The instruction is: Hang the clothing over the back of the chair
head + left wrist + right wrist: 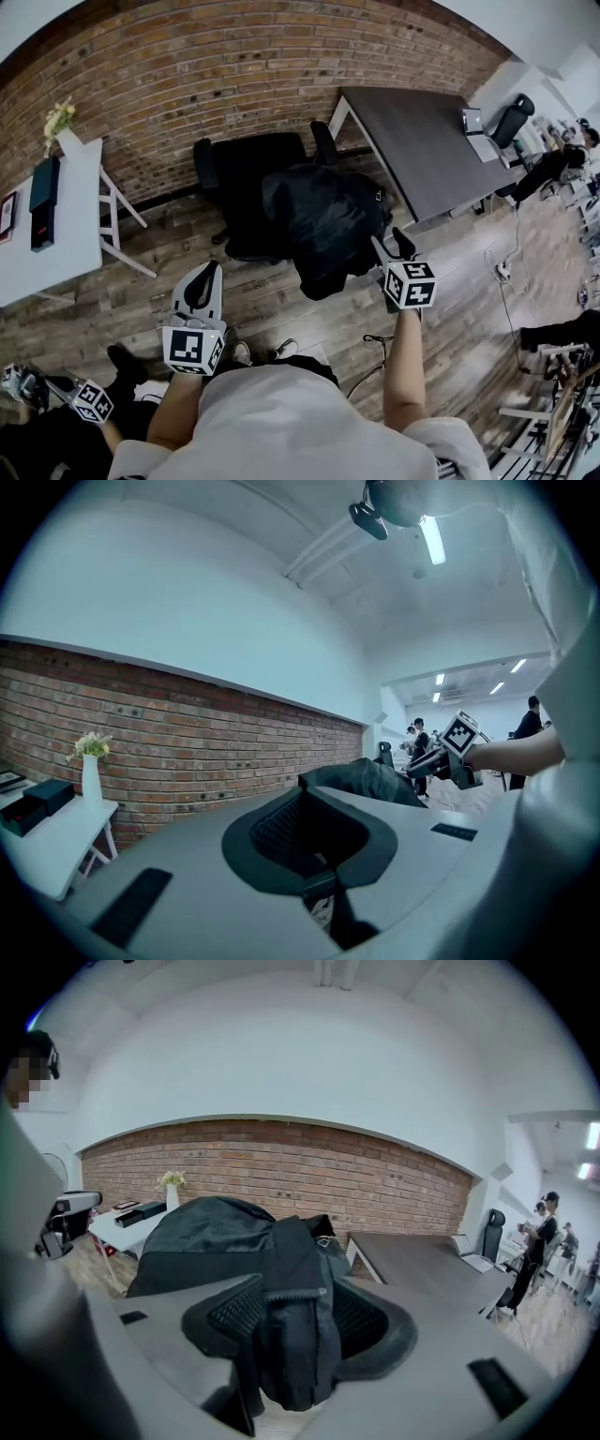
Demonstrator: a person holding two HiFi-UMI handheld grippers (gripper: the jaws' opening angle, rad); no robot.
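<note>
Most of it looked done: the black jacket (323, 220) lay draped over the back of the chair (246, 159), as far as we could judge. The right gripper (391, 246) had its jaws wide with a fold of jacket between them, pads not clearly pressing. The left gripper (200, 281) was spread and empty, well apart. Remaining: pull clear, check the drape. Wood floor (169, 239), brick wall (187, 75), dark table (412, 141) beside the chair.

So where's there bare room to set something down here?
The dark table is mostly bare, save a small device at its far corner. The white table is free beside its black boxes. The chair is buried under the jacket.
</note>
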